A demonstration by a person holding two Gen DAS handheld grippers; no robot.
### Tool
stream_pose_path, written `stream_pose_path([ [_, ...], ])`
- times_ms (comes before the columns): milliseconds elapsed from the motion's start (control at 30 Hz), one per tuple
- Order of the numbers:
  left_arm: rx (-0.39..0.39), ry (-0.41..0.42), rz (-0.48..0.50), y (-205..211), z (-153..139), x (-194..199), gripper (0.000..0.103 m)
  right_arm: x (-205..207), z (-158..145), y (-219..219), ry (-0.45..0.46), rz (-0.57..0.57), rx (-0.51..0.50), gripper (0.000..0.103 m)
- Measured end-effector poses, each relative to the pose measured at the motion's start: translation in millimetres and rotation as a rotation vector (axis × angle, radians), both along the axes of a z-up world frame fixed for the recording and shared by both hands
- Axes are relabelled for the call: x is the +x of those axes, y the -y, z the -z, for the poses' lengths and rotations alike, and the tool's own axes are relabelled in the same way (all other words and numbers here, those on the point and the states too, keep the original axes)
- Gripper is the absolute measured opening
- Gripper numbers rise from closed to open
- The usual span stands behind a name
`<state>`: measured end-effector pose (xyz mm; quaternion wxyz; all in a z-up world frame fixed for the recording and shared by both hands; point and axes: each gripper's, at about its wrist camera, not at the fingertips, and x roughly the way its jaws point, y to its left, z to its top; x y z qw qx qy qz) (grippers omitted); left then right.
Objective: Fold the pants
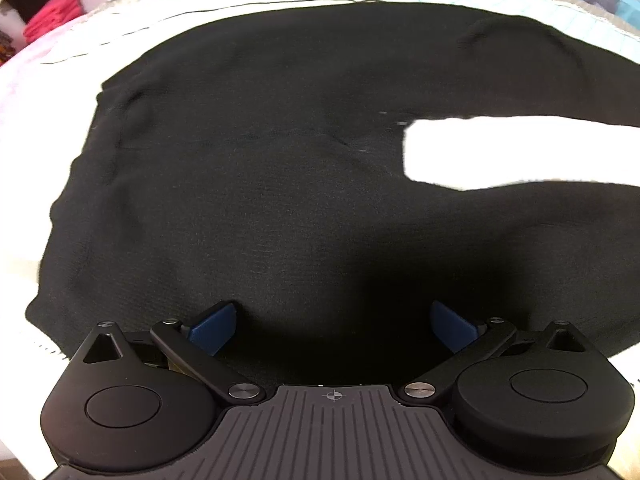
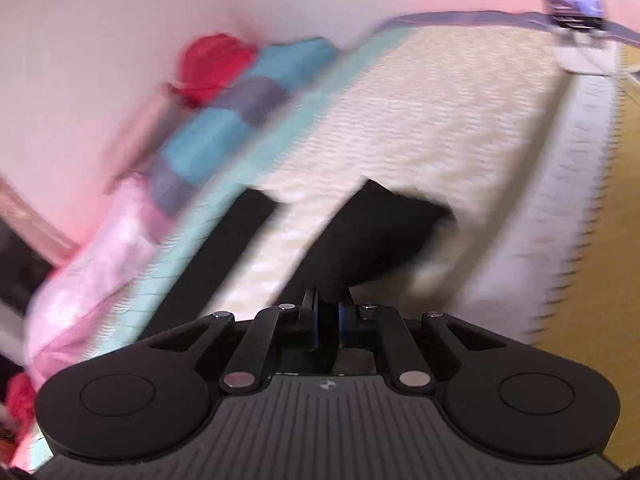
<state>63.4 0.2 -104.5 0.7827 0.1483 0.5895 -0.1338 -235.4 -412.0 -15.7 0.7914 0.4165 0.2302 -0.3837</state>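
Pale quilted bedding covered the bed, and black pants lay spread flat on it, legs apart. Left gripper hovered over the near edge with its jaws wide and empty. Right gripper had its jaws pinched on one leg. That thin hold might slip. Piled clothes crowded the far edge; beyond the leg ends, the bed lay open.

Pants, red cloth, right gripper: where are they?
pants (image 1: 260, 168), left wrist view, the wide flat middle.
red cloth (image 2: 214, 66), right wrist view, its blurred middle.
right gripper (image 2: 328, 314), right wrist view, between its fingertips.
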Motion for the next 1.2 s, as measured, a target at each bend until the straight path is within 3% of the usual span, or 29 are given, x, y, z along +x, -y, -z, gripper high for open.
stream_pose_path([
  [67, 0.006, 0.008, 0.023, 5.4, 0.6, -1.7, 0.103, -6.1, 14.9, 8.6, -0.048, 0.002, 0.055, 0.011],
  [167, 0.002, 0.007, 0.030, 7.3, -0.1, -1.5, 0.103, -2.8, 11.6, 0.1, -0.028, -0.002, -0.002, 0.011],
  [300, -0.007, -0.004, 0.041, 5.8, 0.3, 0.8, 0.103, 11.4, 17.7, 1.0, -0.066, -0.005, 0.003, 0.013],
  [433, -0.018, -0.005, 0.052, 2.1, -0.2, 1.7, 0.103, -5.7, 12.4, 0.3, -0.056, 0.023, 0.021, 0.020],
  [467, -0.021, -0.008, 0.055, 2.0, -1.6, 1.8, 0.103, -8.1, 10.2, 1.0, -0.052, 0.041, 0.035, 0.028],
  [533, -0.035, -0.003, 0.056, -1.3, -7.1, 1.0, 0.103, -14.1, 0.4, -5.9, -0.096, 0.107, 0.009, 0.056],
  [567, -0.039, 0.003, 0.056, -3.4, -9.3, 0.7, 0.103, -13.0, -4.4, -11.1, -0.136, 0.147, -0.027, 0.079],
  [633, -0.049, 0.020, 0.051, -9.0, -14.0, 0.7, 0.103, -10.2, -13.8, -25.6, -0.181, 0.158, -0.096, 0.084],
  [700, -0.053, 0.043, 0.042, -15.2, -18.2, 1.6, 0.103, -1.0, -18.0, -44.9, -0.217, 0.079, -0.121, 0.083],
  [800, -0.060, 0.072, 0.009, -28.1, -22.7, 7.4, 0.103, 19.3, -22.3, -90.8, -0.239, -0.134, -0.160, 0.081],
  [933, -0.047, 0.092, -0.044, -43.0, -21.1, 18.7, 0.103, 57.1, -28.5, -174.2, -0.258, -0.520, -0.322, 0.079],
  [1000, -0.035, 0.085, -0.065, -50.1, -16.6, 23.8, 0.103, 76.1, -26.6, -214.7, -0.230, -0.771, -0.347, 0.076],
  [1067, -0.016, 0.084, -0.070, -54.5, -11.0, 26.3, 0.103, 94.0, -20.7, -246.2, -0.235, -0.943, -0.357, 0.076],
  [1200, -0.001, 0.092, -0.043, -58.3, -4.5, 23.9, 0.103, 126.4, -2.4, -274.2, -0.301, -1.044, -0.361, 0.071],
])
